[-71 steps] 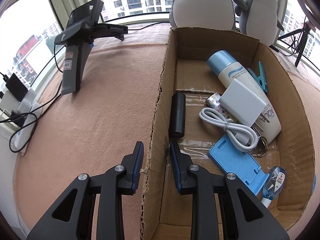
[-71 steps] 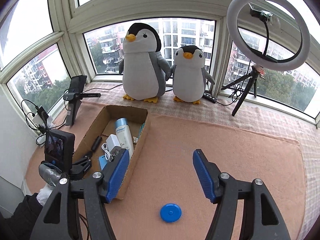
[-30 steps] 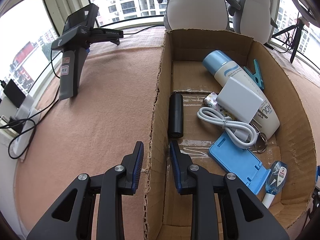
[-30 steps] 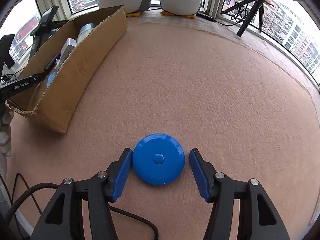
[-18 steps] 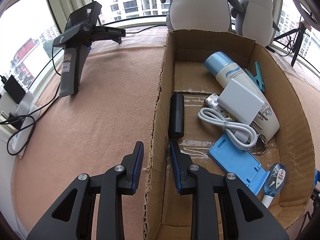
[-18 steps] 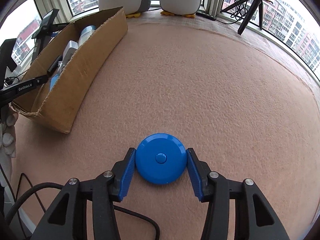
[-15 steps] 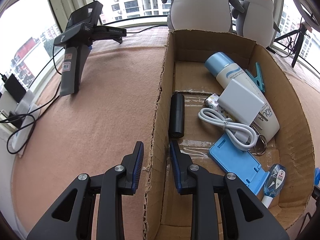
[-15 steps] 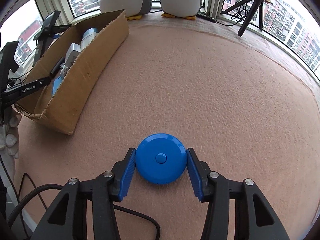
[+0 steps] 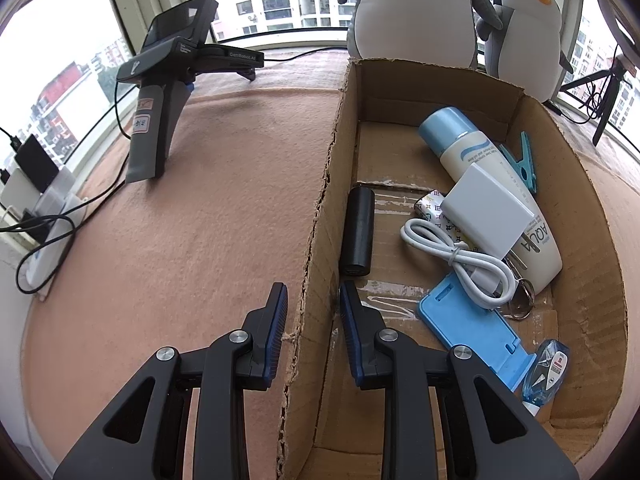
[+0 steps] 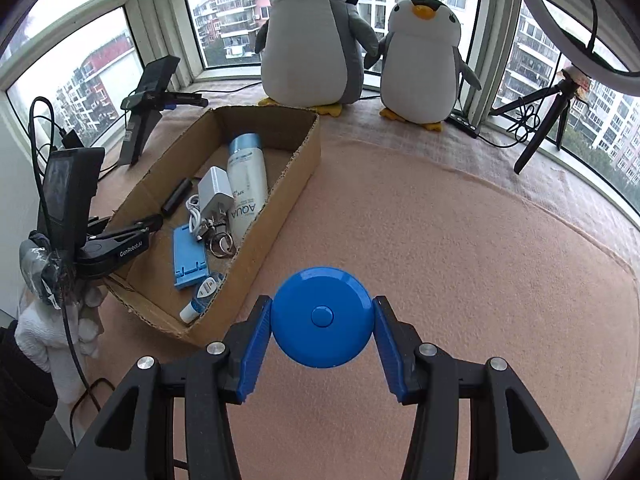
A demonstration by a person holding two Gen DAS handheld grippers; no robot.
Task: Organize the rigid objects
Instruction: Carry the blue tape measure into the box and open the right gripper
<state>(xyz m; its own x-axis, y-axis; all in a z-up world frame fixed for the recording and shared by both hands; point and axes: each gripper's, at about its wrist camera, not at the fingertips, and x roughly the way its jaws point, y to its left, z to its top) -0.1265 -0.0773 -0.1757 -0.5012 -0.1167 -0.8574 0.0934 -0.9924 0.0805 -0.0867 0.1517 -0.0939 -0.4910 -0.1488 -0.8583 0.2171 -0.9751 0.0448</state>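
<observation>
My right gripper is shut on a round blue disc and holds it in the air above the pink mat, to the right of the cardboard box. My left gripper is shut on the box's left wall near its front corner. In the box lie a white and blue bottle, a white charger with cable, a black cylinder, a blue phone stand, a teal clip and a correction tape.
Two plush penguins stand at the window behind the box. A spare black gripper device stands on the mat left of the box. Cables and a power strip lie at the far left. A tripod with ring light is at the right.
My right gripper closed on the blue disc and has lifted it off the mat, tilting up toward the box. My left gripper has stayed on the box wall.
</observation>
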